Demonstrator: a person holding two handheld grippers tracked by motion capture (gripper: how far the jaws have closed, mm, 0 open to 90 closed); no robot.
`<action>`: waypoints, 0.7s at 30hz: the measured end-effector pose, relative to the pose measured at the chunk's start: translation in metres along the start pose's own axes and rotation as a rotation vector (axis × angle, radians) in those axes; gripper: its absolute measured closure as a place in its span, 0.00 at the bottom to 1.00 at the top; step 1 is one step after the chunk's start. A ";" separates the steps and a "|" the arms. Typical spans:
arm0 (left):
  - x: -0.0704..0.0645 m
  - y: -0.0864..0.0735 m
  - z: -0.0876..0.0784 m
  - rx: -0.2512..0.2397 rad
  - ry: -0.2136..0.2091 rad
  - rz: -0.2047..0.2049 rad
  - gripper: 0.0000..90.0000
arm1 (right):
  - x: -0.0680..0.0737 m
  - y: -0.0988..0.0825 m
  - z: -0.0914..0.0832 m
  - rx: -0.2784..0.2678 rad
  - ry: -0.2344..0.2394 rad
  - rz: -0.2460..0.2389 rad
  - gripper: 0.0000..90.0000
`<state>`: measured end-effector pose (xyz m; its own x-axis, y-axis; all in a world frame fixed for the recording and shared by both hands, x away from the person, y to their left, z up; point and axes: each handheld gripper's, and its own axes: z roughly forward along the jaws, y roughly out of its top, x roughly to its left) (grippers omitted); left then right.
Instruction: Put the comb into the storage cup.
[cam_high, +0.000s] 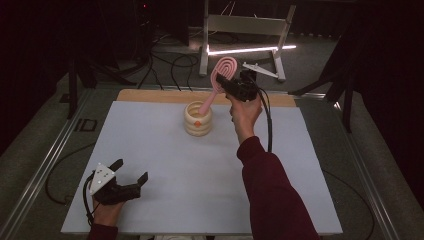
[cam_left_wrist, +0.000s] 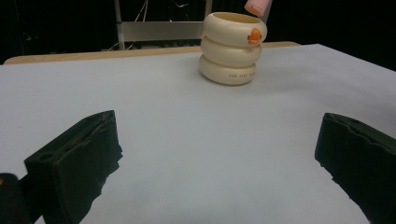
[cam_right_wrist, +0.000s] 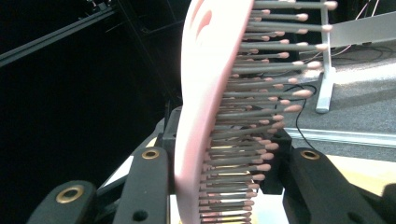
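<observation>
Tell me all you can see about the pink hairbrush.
The pink hairbrush looks like plastic, with an oval head of looped openings and rows of grey, pink-tipped bristles. The right gripper is shut on its head. It stands tilted, handle end down inside the cream ribbed cup.

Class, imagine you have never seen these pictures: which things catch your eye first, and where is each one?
First comes the pink hairbrush, clamped in the right gripper at the far side of the table, its handle tip dipping into the cream ringed holder with an orange spot on its side. In the right gripper view its rows of bristles stick out sideways. Near the front left corner, the left gripper rests open and holds nothing.
</observation>
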<state>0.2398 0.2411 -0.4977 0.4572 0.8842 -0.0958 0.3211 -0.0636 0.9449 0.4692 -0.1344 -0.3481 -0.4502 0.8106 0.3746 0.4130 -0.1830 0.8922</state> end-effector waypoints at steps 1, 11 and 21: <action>0.000 0.000 0.000 0.000 0.000 0.000 0.01 | 0.000 0.000 0.000 0.000 0.000 -0.002 0.71; 0.000 0.000 0.000 -0.003 0.002 -0.002 0.01 | 0.003 -0.003 0.003 -0.009 -0.006 -0.004 0.71; 0.000 0.000 -0.001 -0.002 0.002 0.002 0.01 | 0.004 -0.007 0.007 -0.017 -0.021 -0.003 0.71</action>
<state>0.2392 0.2415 -0.4975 0.4562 0.8850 -0.0931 0.3182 -0.0645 0.9458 0.4697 -0.1258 -0.3550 -0.4345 0.8227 0.3665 0.3981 -0.1896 0.8975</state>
